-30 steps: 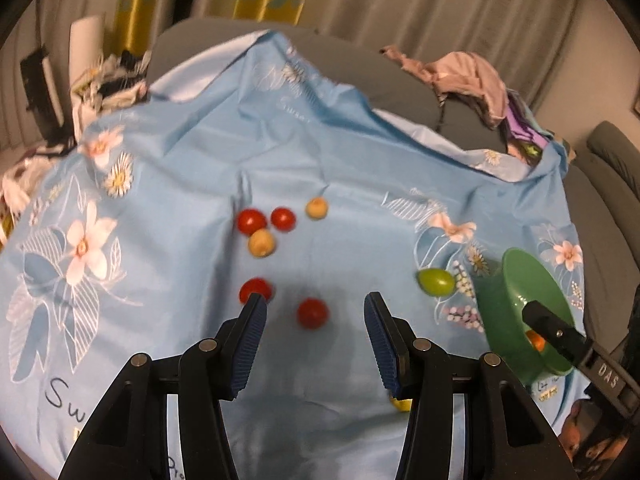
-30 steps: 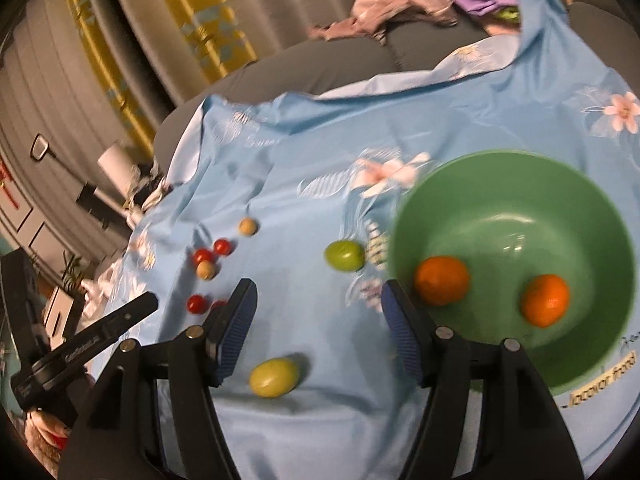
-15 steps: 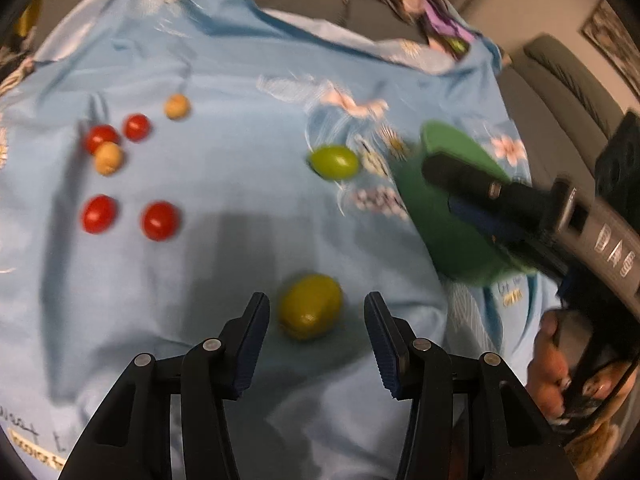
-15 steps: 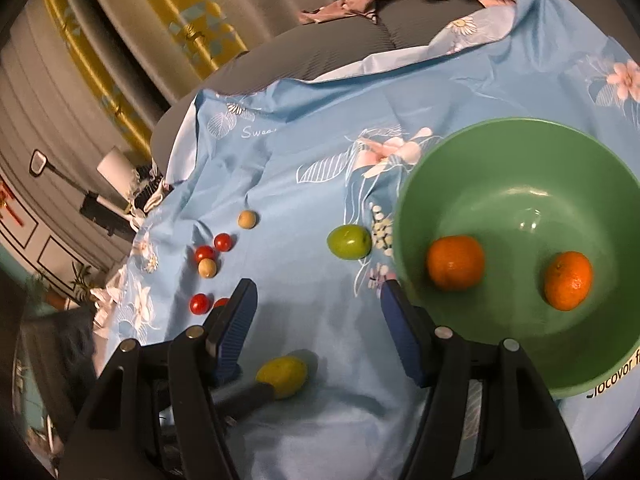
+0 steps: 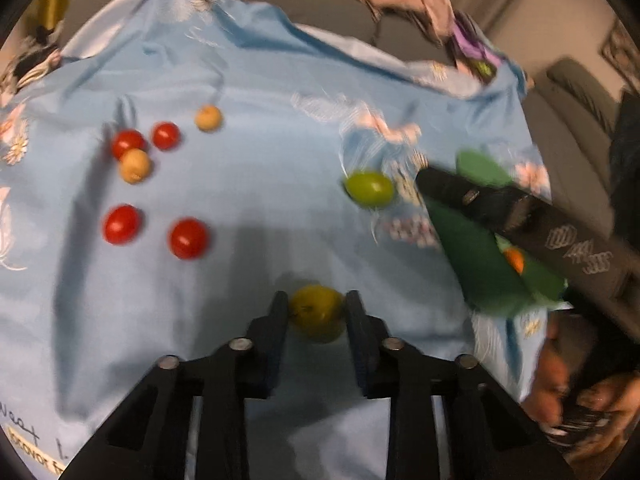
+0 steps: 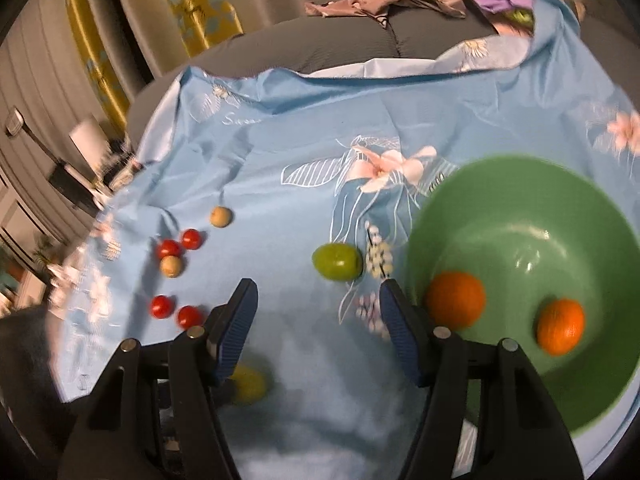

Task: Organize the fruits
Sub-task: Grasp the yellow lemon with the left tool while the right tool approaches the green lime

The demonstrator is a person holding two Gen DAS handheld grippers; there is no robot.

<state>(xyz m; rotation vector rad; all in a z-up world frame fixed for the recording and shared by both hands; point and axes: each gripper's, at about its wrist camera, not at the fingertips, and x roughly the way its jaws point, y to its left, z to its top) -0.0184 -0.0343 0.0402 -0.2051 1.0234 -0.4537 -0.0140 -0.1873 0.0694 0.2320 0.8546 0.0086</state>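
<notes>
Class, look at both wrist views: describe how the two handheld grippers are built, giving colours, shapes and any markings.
Both are black, angular linkage frames with silver round pivot pins. The left gripper and the right gripper each carry two narrow fingers faced with ribbed blue pads. In the left view, the right gripper's black body shows pale lettering, too blurred to read. No cables or sleeves show.
</notes>
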